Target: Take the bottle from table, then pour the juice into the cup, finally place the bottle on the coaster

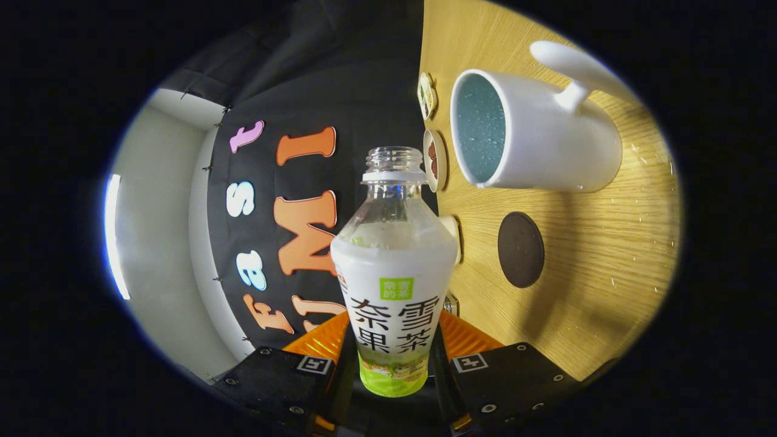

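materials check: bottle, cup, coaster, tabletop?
Bottle: clear plastic by its see-through neck, wrapped in a printed sleeve; cap off, clamped between the fingers of the hand-held gripper.
Cup: likely glazed ceramic, glossy white outside, speckled blue-green inside.
Coaster: dark matte disc, material unclear.
Table: light wood grain, maybe laminate.

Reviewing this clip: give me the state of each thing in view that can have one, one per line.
bottle: uncapped, gripped between the fingers, mouth not yet over the cup
cup: standing on the table, no juice visible inside
coaster: bare, lying on the table beside the cup
gripper: shut on the bottle
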Tool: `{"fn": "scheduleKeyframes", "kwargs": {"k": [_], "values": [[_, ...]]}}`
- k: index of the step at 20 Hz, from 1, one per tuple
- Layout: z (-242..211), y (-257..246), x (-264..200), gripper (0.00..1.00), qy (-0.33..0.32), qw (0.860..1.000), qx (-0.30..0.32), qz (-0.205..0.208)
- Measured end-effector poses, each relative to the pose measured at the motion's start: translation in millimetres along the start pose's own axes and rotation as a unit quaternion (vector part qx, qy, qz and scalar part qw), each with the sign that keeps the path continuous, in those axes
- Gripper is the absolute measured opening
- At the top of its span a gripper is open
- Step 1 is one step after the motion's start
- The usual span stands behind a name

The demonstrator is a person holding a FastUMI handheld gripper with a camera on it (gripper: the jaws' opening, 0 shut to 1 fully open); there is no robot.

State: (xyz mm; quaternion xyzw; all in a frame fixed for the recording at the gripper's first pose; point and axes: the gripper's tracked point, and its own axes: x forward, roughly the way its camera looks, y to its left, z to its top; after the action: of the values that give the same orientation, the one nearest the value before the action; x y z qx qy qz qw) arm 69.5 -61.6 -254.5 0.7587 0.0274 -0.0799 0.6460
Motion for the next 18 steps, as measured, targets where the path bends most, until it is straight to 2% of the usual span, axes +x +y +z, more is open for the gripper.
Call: {"fn": "scheduleKeyframes", "kwargs": {"k": [18], "values": [[3.7, 15.7, -3.8, 0.58, -0.003, 0.999, 0.044, 0.010]]}}
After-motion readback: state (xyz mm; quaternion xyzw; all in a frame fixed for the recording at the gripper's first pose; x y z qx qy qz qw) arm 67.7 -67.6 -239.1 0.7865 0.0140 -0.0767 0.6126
